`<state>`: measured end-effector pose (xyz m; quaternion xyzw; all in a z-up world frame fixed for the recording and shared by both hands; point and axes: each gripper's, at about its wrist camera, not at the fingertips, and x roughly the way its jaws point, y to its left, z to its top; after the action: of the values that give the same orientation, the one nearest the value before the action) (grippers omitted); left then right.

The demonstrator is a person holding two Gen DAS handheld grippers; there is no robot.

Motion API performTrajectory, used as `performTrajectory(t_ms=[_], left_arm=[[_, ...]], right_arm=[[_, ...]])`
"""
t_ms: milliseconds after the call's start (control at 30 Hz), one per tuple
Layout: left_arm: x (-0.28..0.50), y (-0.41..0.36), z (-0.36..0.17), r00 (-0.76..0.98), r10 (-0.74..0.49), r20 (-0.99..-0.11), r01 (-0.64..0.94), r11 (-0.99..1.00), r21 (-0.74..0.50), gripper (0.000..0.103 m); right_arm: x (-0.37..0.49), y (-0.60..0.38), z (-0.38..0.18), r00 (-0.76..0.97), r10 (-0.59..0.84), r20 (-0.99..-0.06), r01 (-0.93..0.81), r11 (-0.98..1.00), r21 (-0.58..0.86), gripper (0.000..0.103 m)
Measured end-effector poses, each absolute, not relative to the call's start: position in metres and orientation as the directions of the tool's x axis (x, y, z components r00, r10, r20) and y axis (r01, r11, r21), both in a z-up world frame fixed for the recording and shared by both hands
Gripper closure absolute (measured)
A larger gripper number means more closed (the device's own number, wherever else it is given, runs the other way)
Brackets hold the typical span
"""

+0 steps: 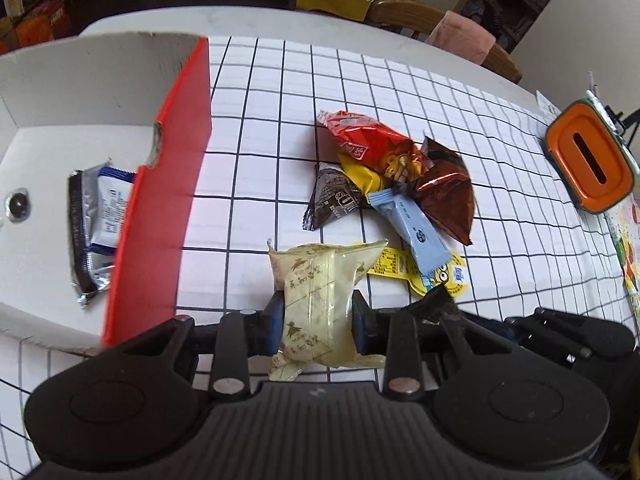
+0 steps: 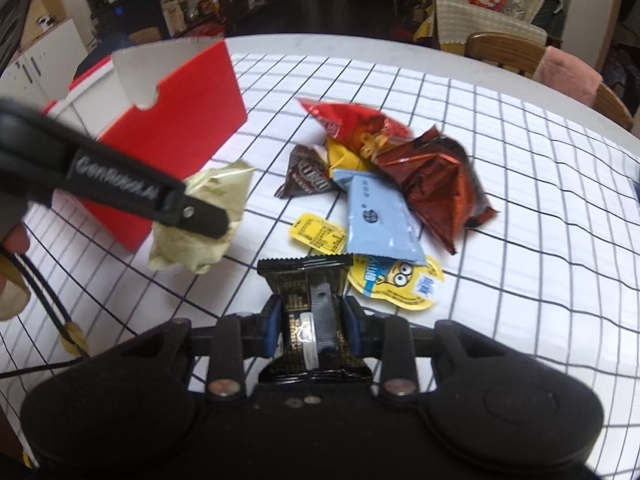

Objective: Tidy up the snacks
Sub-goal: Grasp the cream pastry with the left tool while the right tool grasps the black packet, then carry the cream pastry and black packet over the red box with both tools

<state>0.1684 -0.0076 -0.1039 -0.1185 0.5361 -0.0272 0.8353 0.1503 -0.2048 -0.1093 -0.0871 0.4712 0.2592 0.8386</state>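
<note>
My left gripper is shut on a pale yellow-green snack packet, held above the checked tablecloth beside the red box; the packet also shows in the right wrist view. My right gripper is shut on a black and gold snack packet. A pile of snacks lies ahead: a red bag, a dark red foil bag, a brown packet, a light blue bar and a yellow Minions packet. A blue and silver packet lies inside the box.
The red box with white inside stands open at the left. An orange-lidded container sits at the right table edge. Wooden chairs stand behind the round table. The checked cloth covers the table.
</note>
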Motion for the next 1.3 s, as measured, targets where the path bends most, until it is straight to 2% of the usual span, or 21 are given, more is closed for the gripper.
performTrajectory(t_ms=[600, 1300], left_arm=[[0.123, 0.029, -0.042, 0.508, -0.163, -0.846, -0.031, 0.978, -0.207, 0.071], [0.112, 0.137, -0.015, 0.565, -0.054, -0.823, -0.074, 0.991, -0.116, 0.071]], right_arm=[[0.123, -0.194, -0.040, 0.514, 0.378, -0.770, -0.468, 0.876, 0.118, 0.072], [0.126, -0.075, -0.007, 0.541, 0.420, -0.729, -0.509, 0.853, 0.113, 0.072]])
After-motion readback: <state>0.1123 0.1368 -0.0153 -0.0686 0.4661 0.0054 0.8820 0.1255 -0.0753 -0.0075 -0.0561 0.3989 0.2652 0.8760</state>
